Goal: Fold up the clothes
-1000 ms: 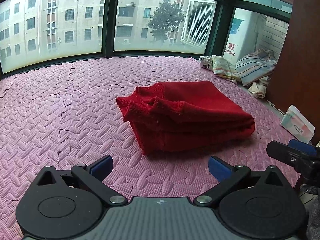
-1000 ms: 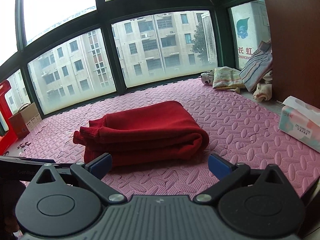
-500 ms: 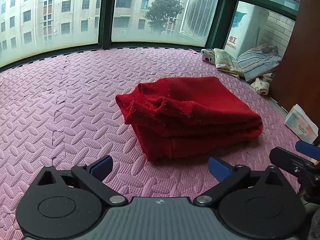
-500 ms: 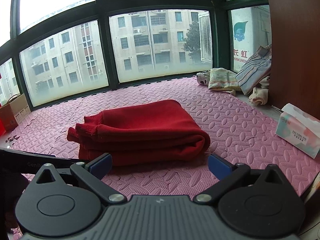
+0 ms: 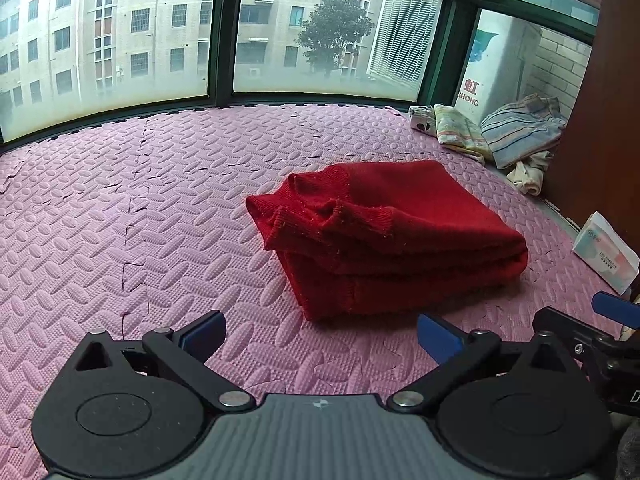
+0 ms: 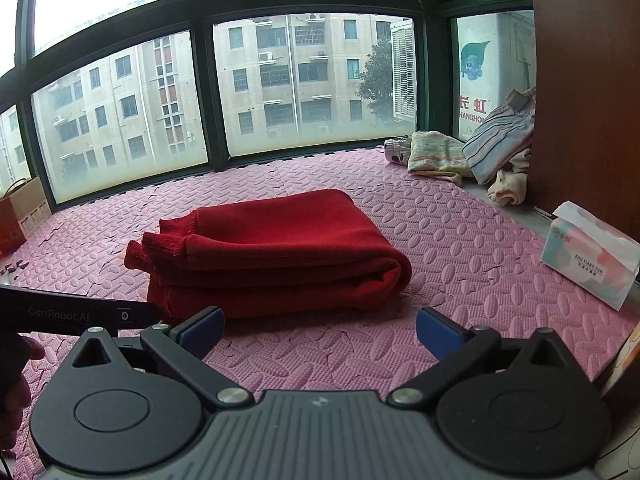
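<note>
A red knitted garment point(image 5: 384, 236) lies folded in a thick stack on the pink foam mat point(image 5: 120, 220); the right wrist view shows it point(image 6: 276, 256) from its long side, ribbed cuffs at its left end. My left gripper point(image 5: 320, 338) hovers open just short of the stack's near corner, nothing between its blue pads. My right gripper point(image 6: 318, 332) is open too, a little in front of the stack's near edge. Each gripper shows at the edge of the other's view.
A pile of striped and patterned clothes point(image 5: 500, 136) lies in the far right corner by a brown wall. A tissue pack point(image 6: 592, 264) sits at the mat's right edge. Big windows run along the back. A cardboard box point(image 6: 20, 216) stands far left.
Both grippers have shifted slightly in front of the folded stack, staying open. The garment itself has not moved.
</note>
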Tool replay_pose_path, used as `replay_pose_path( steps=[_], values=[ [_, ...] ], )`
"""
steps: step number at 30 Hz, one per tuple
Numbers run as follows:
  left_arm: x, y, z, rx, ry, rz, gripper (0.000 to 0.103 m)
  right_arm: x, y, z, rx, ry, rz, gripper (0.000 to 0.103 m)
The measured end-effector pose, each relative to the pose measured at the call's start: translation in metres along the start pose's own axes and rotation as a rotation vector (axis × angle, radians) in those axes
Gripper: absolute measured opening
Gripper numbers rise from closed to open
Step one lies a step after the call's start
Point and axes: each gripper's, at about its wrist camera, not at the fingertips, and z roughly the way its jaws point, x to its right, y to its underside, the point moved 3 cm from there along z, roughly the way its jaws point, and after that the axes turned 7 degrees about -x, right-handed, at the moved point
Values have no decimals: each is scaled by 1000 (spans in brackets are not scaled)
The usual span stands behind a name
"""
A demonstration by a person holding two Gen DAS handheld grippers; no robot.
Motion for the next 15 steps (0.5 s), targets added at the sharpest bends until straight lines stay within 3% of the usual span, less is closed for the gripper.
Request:
replay_pose_path(
  steps=[15],
  values=[
    [13,17,-27,48,-52,-2,103,2,10,-3,26,-78,-36,103]
  ],
)
